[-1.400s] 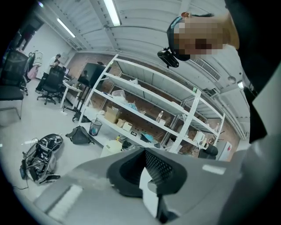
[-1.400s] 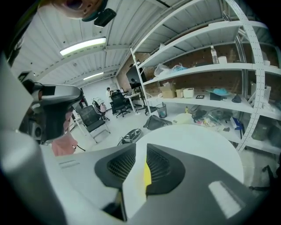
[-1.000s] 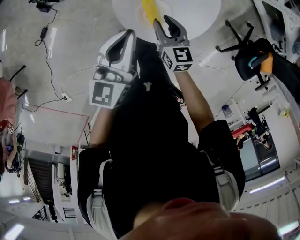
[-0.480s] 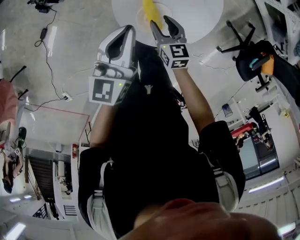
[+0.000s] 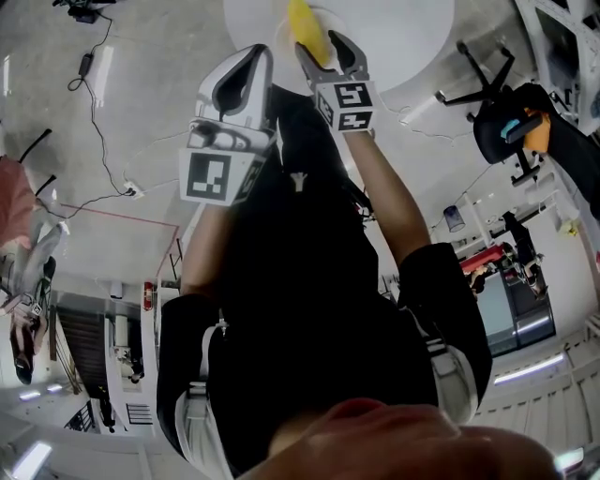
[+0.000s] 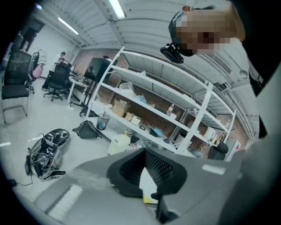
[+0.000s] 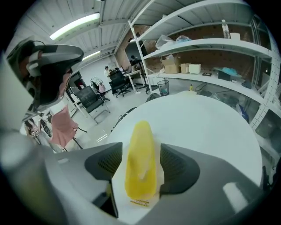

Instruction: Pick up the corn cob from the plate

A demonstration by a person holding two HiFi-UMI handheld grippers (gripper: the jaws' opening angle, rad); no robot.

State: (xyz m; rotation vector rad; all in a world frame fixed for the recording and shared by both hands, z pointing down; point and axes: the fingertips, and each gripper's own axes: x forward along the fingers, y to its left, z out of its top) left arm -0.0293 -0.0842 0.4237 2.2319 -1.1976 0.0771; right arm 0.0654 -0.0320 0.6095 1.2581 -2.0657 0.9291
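The yellow corn cob point(image 7: 140, 165) lies lengthwise on a white plate point(image 7: 163, 178) on a round white table point(image 7: 206, 127). My right gripper point(image 7: 140, 151) straddles the cob: its jaws have just been opening, and now there is a small gap on each side, so the pads do not press on it. From the head view, the corn cob point(image 5: 305, 21) shows at the top edge with the right gripper point(image 5: 322, 42) just below it. My left gripper point(image 5: 257, 56) hangs left of the table edge, shut, with nothing in it; the left gripper point(image 6: 144, 151) faces shelving.
A black office chair point(image 5: 497, 122) stands right of the table point(image 5: 403, 37). Cables point(image 5: 98, 112) trail over the grey floor at left. Metal shelving point(image 7: 206, 44) with boxes rises behind the table. More chairs point(image 6: 15, 83) stand far off.
The right gripper's jaws have spread apart around the corn cob and the gripper has edged toward the plate. The left gripper has shifted slightly the same way.
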